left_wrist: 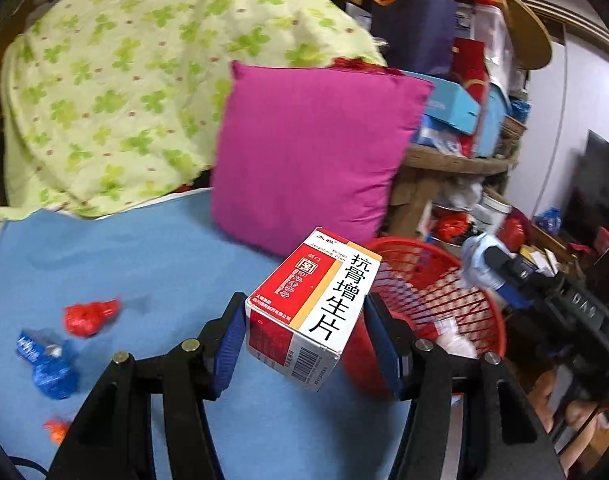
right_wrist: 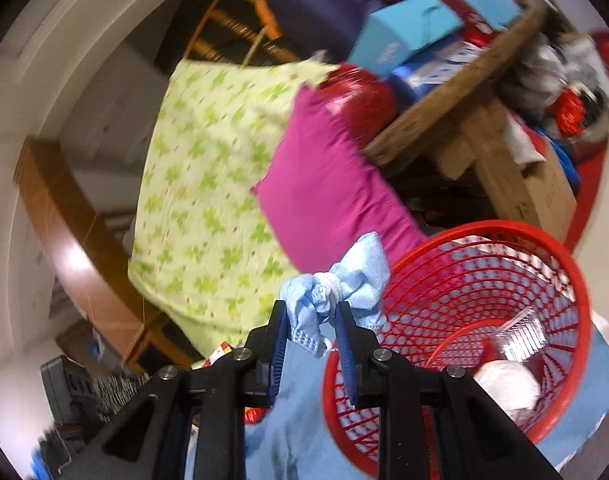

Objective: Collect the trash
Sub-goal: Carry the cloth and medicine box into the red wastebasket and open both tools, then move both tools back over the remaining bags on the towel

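Observation:
My left gripper (left_wrist: 304,320) is shut on a red and white medicine box (left_wrist: 312,304), held above the blue sheet (left_wrist: 124,260). Behind it on the right stands a red mesh basket (left_wrist: 444,300), also in the right wrist view as the basket (right_wrist: 464,320), with white crumpled paper (right_wrist: 508,388) and a clear wrapper inside. My right gripper (right_wrist: 310,320) is shut on a crumpled light blue face mask (right_wrist: 336,288), just left of the basket's rim. The left wrist view shows that right gripper (left_wrist: 492,268) and mask (left_wrist: 476,260) over the basket's far side.
On the blue sheet lie a red wrapper (left_wrist: 90,316), a blue wrapper (left_wrist: 48,364) and an orange scrap (left_wrist: 56,430). A magenta cushion (left_wrist: 316,152) leans behind, with a green clover blanket (left_wrist: 124,80) at the left. A cluttered wooden shelf (left_wrist: 456,160) stands at the right.

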`<control>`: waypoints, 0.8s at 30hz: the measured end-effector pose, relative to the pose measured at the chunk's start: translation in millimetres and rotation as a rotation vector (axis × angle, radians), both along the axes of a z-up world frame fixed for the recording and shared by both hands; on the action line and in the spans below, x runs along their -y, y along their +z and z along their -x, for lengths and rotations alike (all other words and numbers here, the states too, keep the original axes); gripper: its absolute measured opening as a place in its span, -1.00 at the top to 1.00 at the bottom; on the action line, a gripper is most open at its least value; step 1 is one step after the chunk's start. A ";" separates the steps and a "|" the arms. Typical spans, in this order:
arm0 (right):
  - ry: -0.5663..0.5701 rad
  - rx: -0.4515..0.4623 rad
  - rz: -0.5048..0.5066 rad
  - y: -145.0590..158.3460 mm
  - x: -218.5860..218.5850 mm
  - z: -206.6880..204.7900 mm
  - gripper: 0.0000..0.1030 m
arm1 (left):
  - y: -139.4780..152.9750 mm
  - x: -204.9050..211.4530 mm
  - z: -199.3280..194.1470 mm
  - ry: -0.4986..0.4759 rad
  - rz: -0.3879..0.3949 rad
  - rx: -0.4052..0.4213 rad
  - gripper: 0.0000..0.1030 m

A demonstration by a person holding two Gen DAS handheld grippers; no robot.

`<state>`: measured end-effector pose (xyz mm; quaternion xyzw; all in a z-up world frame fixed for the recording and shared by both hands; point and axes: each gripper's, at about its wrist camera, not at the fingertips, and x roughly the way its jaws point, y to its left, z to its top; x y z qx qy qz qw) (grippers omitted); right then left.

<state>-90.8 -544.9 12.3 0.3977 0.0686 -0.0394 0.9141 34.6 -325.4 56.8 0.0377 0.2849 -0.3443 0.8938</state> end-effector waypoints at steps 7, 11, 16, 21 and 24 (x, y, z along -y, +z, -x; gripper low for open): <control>-0.086 0.027 -0.169 -16.3 39.1 17.1 0.49 | -1.4 61.7 6.1 -0.115 -0.012 -0.030 -0.19; -0.111 0.020 -0.238 -27.1 53.2 21.6 0.45 | -10.9 81.4 3.5 -0.139 -0.040 -0.063 -0.19; -0.114 0.010 -0.293 -33.9 59.9 21.0 0.40 | -19.5 83.3 -0.3 -0.144 -0.045 -0.106 -0.20; -0.117 0.018 -0.312 -34.1 57.6 20.0 -0.38 | -19.3 58.5 -1.3 -0.123 -0.028 -0.096 -0.23; -0.121 0.036 -0.255 -25.0 47.5 20.2 -0.38 | -20.7 29.9 -3.7 -0.086 -0.024 -0.077 -0.25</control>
